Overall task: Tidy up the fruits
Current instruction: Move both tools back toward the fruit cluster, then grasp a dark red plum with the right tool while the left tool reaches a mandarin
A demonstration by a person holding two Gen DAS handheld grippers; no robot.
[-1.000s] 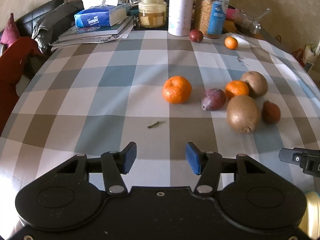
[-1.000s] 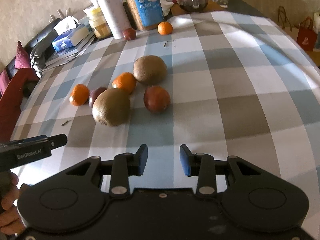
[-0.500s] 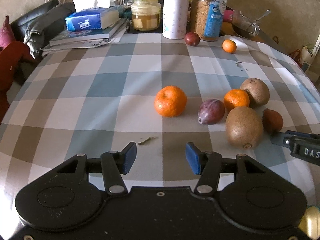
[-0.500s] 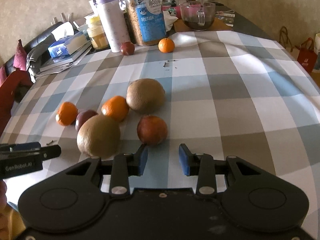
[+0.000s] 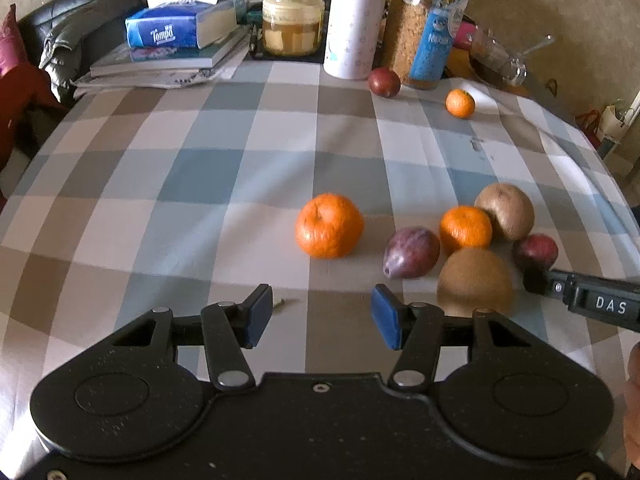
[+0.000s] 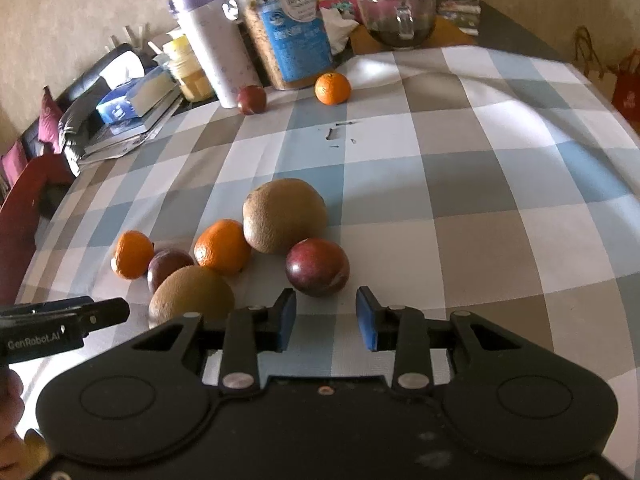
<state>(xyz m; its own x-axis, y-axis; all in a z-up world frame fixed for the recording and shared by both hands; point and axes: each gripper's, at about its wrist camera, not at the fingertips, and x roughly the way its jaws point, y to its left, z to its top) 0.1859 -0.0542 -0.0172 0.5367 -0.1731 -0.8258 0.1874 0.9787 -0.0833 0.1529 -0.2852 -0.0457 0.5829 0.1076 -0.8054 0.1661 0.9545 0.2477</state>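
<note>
Left gripper (image 5: 322, 316) hovers low over the checked counter (image 5: 200, 184), jaws released, nothing between them. Large orange (image 5: 329, 225) sits just ahead of the gap, slightly left of centre, apart from the pads. A small twig (image 5: 282, 302) lies on the cloth right by the left pad. Further right: purple plum (image 5: 411, 252), then small orange (image 5: 465, 230) touching it, near kiwi (image 5: 475, 282) in front of both (partly behind the right finger linkage), far kiwi (image 5: 505, 211) behind, and a dark red fruit (image 5: 536, 251) at the cluster's right end.

Right gripper (image 6: 326, 318) also low over the counter, jaws released and empty. In the right wrist view the dark red fruit (image 6: 317, 267) lies just ahead of the gap, a little left of centre, not between the pads and not touching them. Near kiwi (image 6: 191, 300) sits left of the left finger; far kiwi (image 6: 285, 215) is behind the red fruit, touching it.

At the counter's far edge: another dark plum (image 5: 384, 82) and a tiny orange (image 5: 460, 103), beside a white tumbler (image 5: 356, 20) and a cereal jar (image 5: 428, 32) (well apart from both grippers).
</note>
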